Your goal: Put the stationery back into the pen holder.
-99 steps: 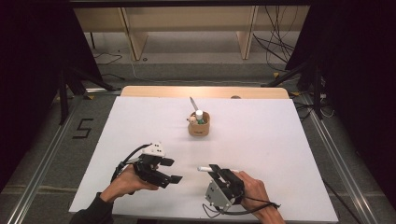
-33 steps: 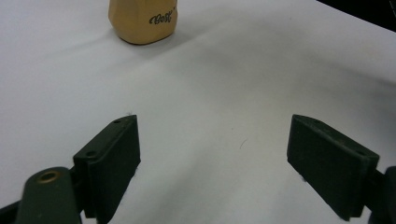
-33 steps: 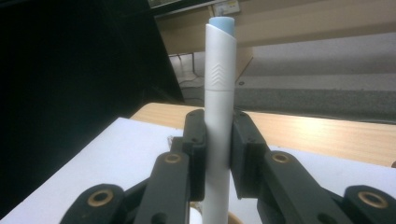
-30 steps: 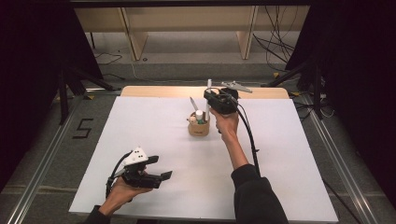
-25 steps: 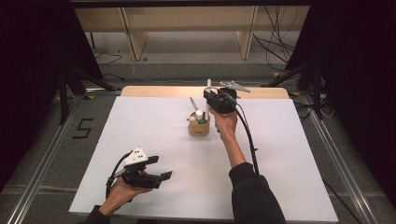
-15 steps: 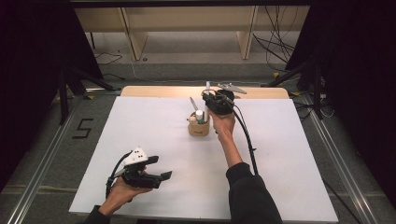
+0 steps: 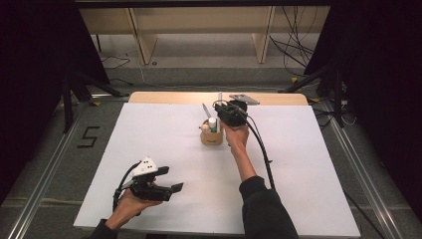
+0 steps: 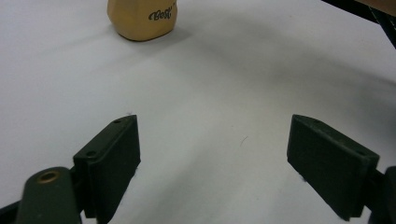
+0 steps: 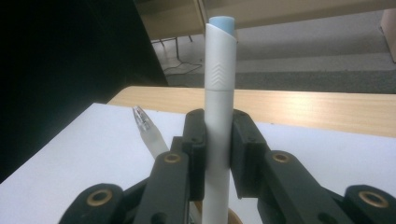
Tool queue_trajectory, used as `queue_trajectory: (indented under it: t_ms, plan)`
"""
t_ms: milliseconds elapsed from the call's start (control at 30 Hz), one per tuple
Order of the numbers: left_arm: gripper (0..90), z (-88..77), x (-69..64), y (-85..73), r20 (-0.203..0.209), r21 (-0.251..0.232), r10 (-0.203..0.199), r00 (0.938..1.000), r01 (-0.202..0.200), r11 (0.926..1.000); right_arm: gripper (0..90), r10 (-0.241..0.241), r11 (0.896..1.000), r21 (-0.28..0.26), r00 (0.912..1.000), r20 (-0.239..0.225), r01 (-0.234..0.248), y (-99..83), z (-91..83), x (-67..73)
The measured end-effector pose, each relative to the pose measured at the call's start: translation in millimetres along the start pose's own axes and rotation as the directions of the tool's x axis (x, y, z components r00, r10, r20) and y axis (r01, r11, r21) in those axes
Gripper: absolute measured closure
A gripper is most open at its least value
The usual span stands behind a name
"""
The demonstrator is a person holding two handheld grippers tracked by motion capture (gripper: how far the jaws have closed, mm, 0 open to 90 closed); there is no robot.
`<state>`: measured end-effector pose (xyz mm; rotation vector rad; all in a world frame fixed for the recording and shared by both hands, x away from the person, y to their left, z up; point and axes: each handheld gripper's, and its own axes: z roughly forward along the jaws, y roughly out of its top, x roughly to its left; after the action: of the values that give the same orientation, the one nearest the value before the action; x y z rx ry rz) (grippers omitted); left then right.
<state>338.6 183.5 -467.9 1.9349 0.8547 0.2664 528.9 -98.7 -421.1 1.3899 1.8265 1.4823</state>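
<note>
Holding white marker point(image 9: 218, 116) upright, right gripper point(image 7: 225, 110) hovers above tan cup point(image 7: 211, 135) at tabletop point(image 7: 308, 169) centre, toward 12 o'clock; fingers point(image 9: 194, 154) clamp marker mid-barrel, blue end up. Cup already holds pen point(image 9: 148, 128) leaning toward 11 o'clock and another white item.

Risks, judged:
- marker tip catching cup rim or crowding pen, tipping light cup
- smooth barrel sliding through narrow grip
- cable point(image 7: 261, 149) dragging across tabletop

Left gripper point(image 7: 158, 186) rests low at 7 o'clock, fingers point(image 8: 112, 163) spread wide, empty, well apart from cup.
</note>
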Motion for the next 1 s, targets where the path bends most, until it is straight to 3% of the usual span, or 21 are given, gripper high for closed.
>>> queue_trajectory:
  t_ms: [700, 800, 1000]
  plan:
    - [16.7, 0.9, -0.2, -0.2, 0.002, 0.012, 0.005, 1.0000, -0.005, 0.9999, 77.9, 0.002, 1.000, 0.022, 1.0000, -0.002, -0.002, -14.8, -0.1, -0.2]
    - [16.7, 0.8, 0.0, -0.2, 0.003, 0.012, 0.005, 1.0000, -0.005, 0.9999, 69.7, 0.009, 1.000, 0.020, 0.9997, -0.024, -0.009, -15.0, -2.2, -1.5]
    - [16.7, 0.7, 0.0, -0.2, 0.001, 0.012, 0.005, 1.0000, -0.005, 0.9999, 61.5, 0.017, 1.000, -0.011, 0.9985, -0.052, -0.018, -6.8, -12.0, -2.5]
